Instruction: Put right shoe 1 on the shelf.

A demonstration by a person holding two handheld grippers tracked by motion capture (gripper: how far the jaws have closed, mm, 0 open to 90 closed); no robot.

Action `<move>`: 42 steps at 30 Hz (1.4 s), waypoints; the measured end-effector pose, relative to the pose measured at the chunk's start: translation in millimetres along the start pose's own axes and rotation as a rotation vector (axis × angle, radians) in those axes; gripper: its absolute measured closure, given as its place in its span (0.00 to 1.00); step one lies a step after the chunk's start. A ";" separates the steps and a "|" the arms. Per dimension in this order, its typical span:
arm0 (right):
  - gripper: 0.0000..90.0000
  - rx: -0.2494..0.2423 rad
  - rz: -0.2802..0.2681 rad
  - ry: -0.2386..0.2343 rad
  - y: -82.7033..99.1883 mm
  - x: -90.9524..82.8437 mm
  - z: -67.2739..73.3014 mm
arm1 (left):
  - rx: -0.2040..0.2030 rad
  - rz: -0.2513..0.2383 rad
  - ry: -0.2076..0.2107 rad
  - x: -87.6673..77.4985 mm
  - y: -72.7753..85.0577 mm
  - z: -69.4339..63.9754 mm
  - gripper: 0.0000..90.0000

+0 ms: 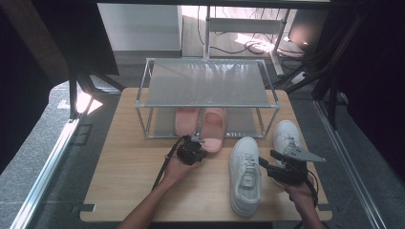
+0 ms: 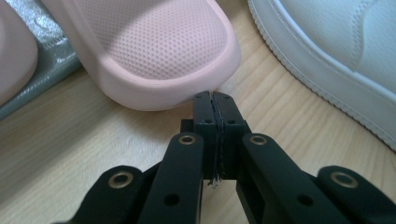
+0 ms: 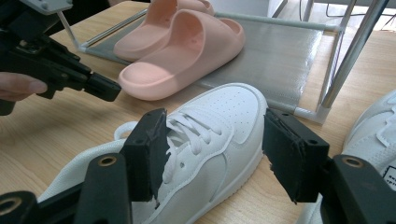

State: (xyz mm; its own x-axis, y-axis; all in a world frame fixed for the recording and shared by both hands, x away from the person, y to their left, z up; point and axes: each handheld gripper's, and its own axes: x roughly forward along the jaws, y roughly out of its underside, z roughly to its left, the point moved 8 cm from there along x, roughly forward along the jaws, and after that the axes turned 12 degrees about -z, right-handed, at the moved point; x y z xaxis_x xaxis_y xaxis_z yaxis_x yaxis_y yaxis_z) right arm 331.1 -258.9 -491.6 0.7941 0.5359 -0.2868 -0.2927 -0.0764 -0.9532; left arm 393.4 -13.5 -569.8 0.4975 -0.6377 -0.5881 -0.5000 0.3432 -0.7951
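Two pink slippers lie on the lower shelf of a metal shoe rack (image 1: 143,106). The right slipper (image 1: 213,125) (image 2: 154,51) (image 3: 187,51) sticks out over the shelf's front edge onto the table. My left gripper (image 1: 203,151) (image 2: 214,96) (image 3: 110,91) is shut with nothing in it, its tips right at that slipper's near end. A white sneaker (image 1: 245,174) (image 3: 219,126) lies toe toward the rack. My right gripper (image 1: 263,161) (image 3: 219,158) is open, one jaw on each side of the sneaker's upper, pads apart from it.
A second white sneaker (image 1: 286,136) (image 3: 378,135) lies right of my right gripper, near the rack's right post (image 3: 345,56). The other pink slipper (image 1: 186,120) (image 2: 14,56) sits left on the grey shelf (image 2: 46,79). The rack's top shelf (image 1: 205,83) is bare.
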 end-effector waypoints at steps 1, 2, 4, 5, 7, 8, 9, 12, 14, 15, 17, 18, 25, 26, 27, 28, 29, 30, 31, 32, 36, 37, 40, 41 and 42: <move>0.46 0.002 0.000 0.000 -0.1 -0.2 -0.2 | -0.005 -0.005 -0.002 1.7 -1.0 0.6 0.99; 0.46 0.003 -0.001 0.001 -0.2 -0.4 -0.5 | -0.007 -0.006 -0.002 2.9 -1.8 1.2 0.99; 0.46 0.004 -0.001 0.002 -0.3 -0.6 -1.0 | -0.014 -0.013 -0.011 5.3 -3.5 1.8 0.99; 0.46 0.005 -0.001 0.002 -0.2 -0.7 -1.2 | -0.014 -0.007 -0.013 6.3 -3.6 2.2 0.99; 0.46 0.005 -0.002 0.002 -0.3 -0.7 -1.3 | -0.009 -0.009 -0.016 9.3 -5.7 2.6 0.99; 0.46 0.003 -0.002 0.002 -0.4 -0.7 -1.4 | -0.022 -0.017 -0.021 11.4 -7.0 1.3 0.99; 0.46 0.003 -0.003 0.002 -0.5 -0.8 -1.3 | -0.012 -0.010 -0.020 12.2 -7.8 1.4 0.99; 0.46 0.003 -0.006 0.003 -1.1 -1.5 -1.9 | -0.014 -0.011 -0.028 17.3 -10.7 1.4 0.99; 0.46 0.005 -0.007 0.004 -1.3 -2.1 -2.3 | -0.020 -0.018 -0.036 20.0 -12.7 2.1 0.99; 0.46 0.006 -0.007 0.004 -1.5 -2.4 -2.4 | -0.018 -0.014 -0.037 20.8 -13.1 2.8 0.99; 0.46 0.004 -0.008 0.005 -1.9 -3.0 -3.1 | -0.021 -0.018 -0.045 22.8 -14.8 3.8 0.99; 0.46 0.004 -0.008 0.006 -2.0 -3.2 -3.4 | -0.028 -0.021 -0.053 24.0 -15.6 4.4 0.99; 0.46 0.007 -0.014 0.009 -3.1 -4.3 -4.7 | -0.043 -0.023 -0.075 28.2 -17.7 11.9 1.00; 0.46 0.006 -0.014 0.009 -3.1 -4.3 -4.6 | -0.043 -0.023 -0.077 28.9 -18.2 12.6 1.00; 0.46 0.006 -0.013 0.008 -3.0 -4.2 -4.4 | -0.046 -0.025 -0.080 29.6 -18.5 13.1 1.00; 0.46 0.005 -0.014 0.008 -3.1 -4.2 -4.3 | -0.050 -0.026 -0.084 30.1 -19.0 14.0 1.00; 0.46 0.004 -0.012 0.008 -3.0 -4.4 -4.3 | -0.056 -0.028 -0.088 30.9 -19.5 15.1 1.00; 0.46 0.004 -0.012 0.008 -3.0 -4.3 -4.2 | -0.060 -0.028 -0.087 31.8 -20.0 16.1 1.00; 0.46 0.004 -0.012 0.008 -3.0 -4.3 -4.1 | -0.062 -0.028 -0.089 32.7 -20.9 17.1 1.00; 0.46 0.005 -0.012 0.008 -3.0 -4.3 -4.1 | -0.053 -0.022 -0.089 33.7 -22.4 18.9 1.00; 0.46 0.005 -0.013 0.008 -2.8 -4.1 -4.2 | -0.052 -0.016 -0.100 38.1 -25.9 23.7 0.99; 0.46 0.004 -0.012 0.008 -2.8 -4.3 -4.3 | -0.059 -0.021 -0.105 39.7 -26.2 25.7 0.99; 0.46 0.007 -0.014 0.009 -3.2 -4.7 -4.7 | -0.065 -0.029 -0.116 41.5 -26.7 29.0 1.00; 0.46 0.007 -0.014 0.010 -3.2 -4.7 -4.8 | -0.067 -0.032 -0.120 42.3 -26.9 29.2 1.00; 0.46 0.008 -0.014 0.010 -3.2 -4.7 -4.9 | -0.068 -0.035 -0.125 43.0 -27.0 29.6 1.00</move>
State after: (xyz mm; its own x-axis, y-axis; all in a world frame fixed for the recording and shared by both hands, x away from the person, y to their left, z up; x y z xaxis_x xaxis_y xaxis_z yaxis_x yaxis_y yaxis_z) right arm 330.9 -265.3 -487.7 0.8034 0.5285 -0.2743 -0.2854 -0.0625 -0.9564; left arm 449.3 -29.8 -578.1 0.5981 -0.5562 -0.5771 -0.5254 0.2716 -0.8063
